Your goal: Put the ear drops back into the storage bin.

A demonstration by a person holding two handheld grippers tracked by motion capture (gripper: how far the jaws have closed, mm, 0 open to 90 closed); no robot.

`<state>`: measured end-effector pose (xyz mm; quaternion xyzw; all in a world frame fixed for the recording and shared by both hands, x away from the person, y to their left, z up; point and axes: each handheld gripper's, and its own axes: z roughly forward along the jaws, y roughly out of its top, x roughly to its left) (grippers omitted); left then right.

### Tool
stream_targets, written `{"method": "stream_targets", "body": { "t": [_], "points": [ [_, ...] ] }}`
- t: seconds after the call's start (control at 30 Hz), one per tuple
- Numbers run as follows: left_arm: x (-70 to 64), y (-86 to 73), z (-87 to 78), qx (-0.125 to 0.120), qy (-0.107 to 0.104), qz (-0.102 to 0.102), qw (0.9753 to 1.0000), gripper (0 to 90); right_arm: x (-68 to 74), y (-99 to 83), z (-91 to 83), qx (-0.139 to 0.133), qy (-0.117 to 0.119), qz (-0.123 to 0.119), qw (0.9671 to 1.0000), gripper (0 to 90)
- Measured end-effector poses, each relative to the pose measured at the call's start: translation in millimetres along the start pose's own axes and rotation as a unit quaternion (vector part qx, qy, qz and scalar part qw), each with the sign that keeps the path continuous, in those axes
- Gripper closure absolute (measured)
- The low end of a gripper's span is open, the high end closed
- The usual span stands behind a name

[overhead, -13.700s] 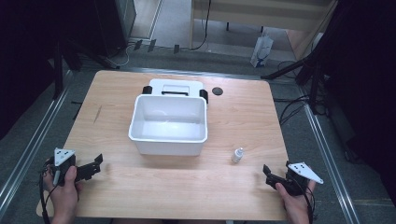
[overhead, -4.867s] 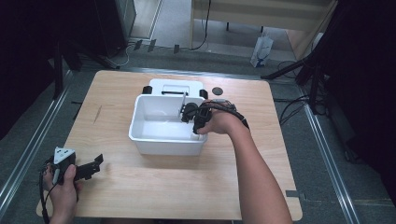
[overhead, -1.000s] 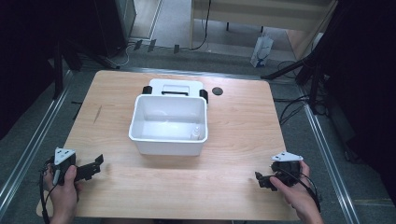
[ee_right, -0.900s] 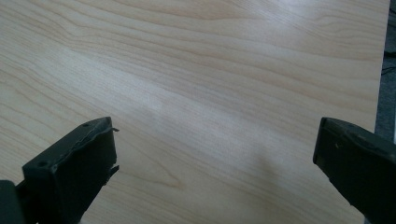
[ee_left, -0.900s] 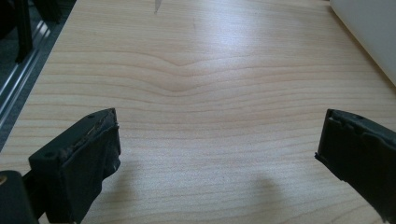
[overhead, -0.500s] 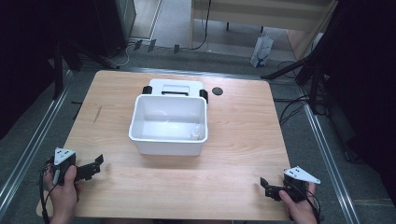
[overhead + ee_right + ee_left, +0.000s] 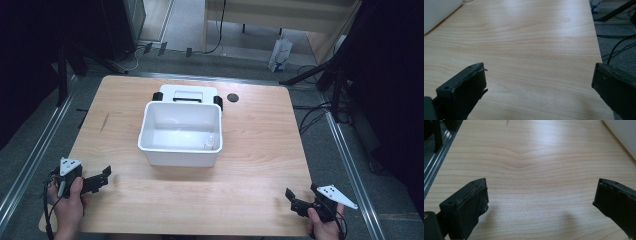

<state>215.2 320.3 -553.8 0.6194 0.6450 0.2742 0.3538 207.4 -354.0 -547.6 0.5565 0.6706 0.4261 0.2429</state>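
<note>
While both grippers rest wide open and empty at the near corners, the small clear bottle stands upright in the white plastic tub's near right corner, far-left of the nearer right gripper and far-right of the left gripper.

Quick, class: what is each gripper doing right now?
Left gripper: open, holding nothing.
Right gripper: open, holding nothing.

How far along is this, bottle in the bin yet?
Done, by the look of it: the small bottle stands inside the white bin, at its right wall. In hand: nothing; the left gripper and right gripper are open at the table's near corners. Nothing visibly left.
</note>
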Motion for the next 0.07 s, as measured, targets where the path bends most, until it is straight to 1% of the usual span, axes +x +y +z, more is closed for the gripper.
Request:
{"method": "stream_targets", "body": {
  "t": [0.07],
  "points": [
    [0.1, -0.1, -0.3, -0.001, 0.0, -0.002, 1.0, 0.2, -0.4, 0.3, 0.7, 0.004, 0.001, 0.003, 1.0, 0.0]
  ]
}}
